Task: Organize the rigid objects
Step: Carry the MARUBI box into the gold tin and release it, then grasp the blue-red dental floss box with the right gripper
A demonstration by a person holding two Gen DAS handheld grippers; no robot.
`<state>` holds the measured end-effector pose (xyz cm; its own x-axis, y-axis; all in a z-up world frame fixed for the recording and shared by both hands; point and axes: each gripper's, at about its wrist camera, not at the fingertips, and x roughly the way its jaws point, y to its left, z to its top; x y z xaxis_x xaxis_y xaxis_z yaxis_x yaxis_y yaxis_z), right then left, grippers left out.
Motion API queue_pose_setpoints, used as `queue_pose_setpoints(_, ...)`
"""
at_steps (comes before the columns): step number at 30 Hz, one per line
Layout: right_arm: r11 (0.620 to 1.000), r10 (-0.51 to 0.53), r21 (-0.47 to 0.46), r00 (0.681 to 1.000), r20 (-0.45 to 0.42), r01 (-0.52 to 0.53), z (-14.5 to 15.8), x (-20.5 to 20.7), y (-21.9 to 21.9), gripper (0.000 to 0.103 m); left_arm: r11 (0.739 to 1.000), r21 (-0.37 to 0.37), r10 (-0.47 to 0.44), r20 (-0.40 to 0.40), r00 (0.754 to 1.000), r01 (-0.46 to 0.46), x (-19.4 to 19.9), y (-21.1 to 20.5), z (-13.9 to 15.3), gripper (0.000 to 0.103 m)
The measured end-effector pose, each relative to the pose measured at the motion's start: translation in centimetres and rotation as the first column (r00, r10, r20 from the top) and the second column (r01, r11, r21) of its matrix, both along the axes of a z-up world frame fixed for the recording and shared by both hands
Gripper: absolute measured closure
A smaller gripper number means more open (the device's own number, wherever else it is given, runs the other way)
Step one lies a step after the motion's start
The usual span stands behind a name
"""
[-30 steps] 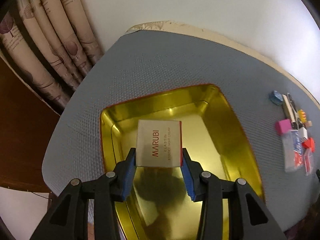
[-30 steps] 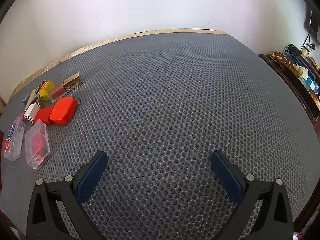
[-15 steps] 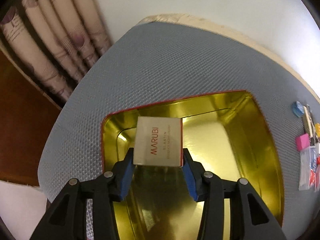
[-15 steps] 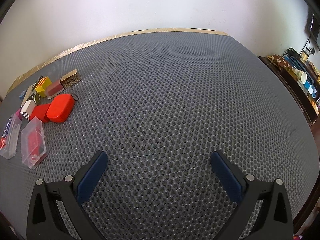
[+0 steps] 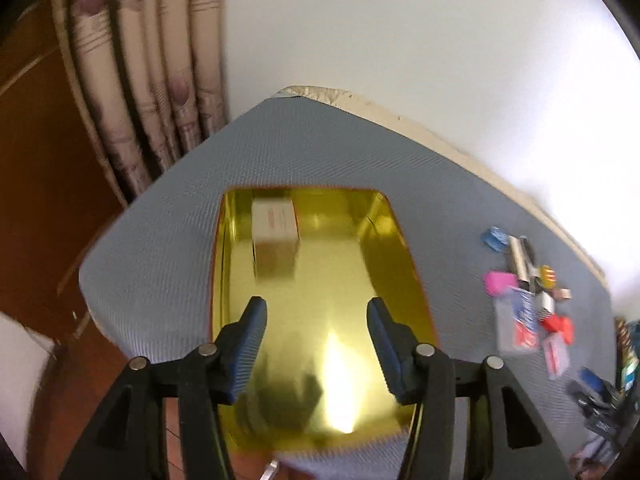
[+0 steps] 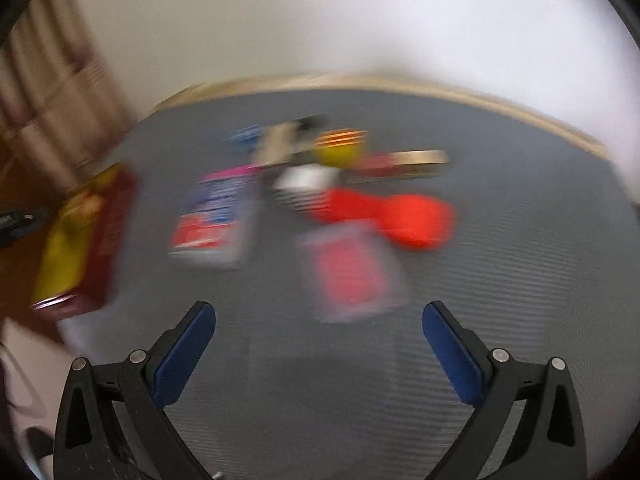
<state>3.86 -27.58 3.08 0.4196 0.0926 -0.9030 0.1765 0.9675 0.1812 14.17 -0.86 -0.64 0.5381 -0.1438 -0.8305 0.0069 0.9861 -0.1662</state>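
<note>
- Left gripper (image 5: 316, 320): jaws spread wide and empty, having let go of the cream box (image 5: 275, 224) clamped half a second ago.
- Box now resting in the far left corner of the gold tin (image 5: 404, 256), well ahead of the fingertips.
- Right gripper (image 6: 319, 334): wide open, empty, swung toward the blurred clutter; clear case (image 6: 354, 274) just ahead, red case (image 6: 416, 220) beyond.
</note>
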Motion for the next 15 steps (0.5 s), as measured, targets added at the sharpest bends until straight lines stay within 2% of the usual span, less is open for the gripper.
queue_pose_setpoints(3,0.998,0.035,0.045,0.999,-0.041,-0.033,-0.5,2.8,3.0,0.0,0.998,-0.05,0.022,-0.019,1.0,-0.023,-4.5,-0.2,-0.3,0.05)
queue_pose_setpoints(5,0.996,0.042,0.08,0.998,-0.05,-0.038,-0.5,4.8,4.3,0.0,0.996,-0.043,0.075,-0.019,0.997,-0.076,-6.9,0.7,-1.4,0.05)
queue_pose_setpoints(7,0.998,0.042,0.052,0.997,-0.066,-0.038,-0.5,6.4,5.2,0.0,0.991,-0.023,0.134,-0.033,0.99,-0.135,-9.1,1.4,-2.8,0.049)
queue_pose_setpoints(10,1.0,0.029,0.014,0.995,-0.099,-0.027,-1.2,8.0,6.1,0.0,0.988,0.0,0.152,-0.061,0.986,-0.153,-9.9,2.3,-4.7,0.05)
queue_pose_setpoints(13,1.0,0.005,-0.013,0.989,-0.15,-0.007,-2.5,8.5,4.8,0.0,0.994,-0.005,0.108,-0.093,0.99,-0.109,-9.5,2.2,-5.7,0.05)
queue_pose_setpoints(15,0.999,-0.017,-0.033,0.986,-0.163,0.012,-3.0,8.6,4.1,0.0,0.996,-0.007,0.09,-0.072,0.993,-0.091,-9.8,1.9,-5.6,0.05)
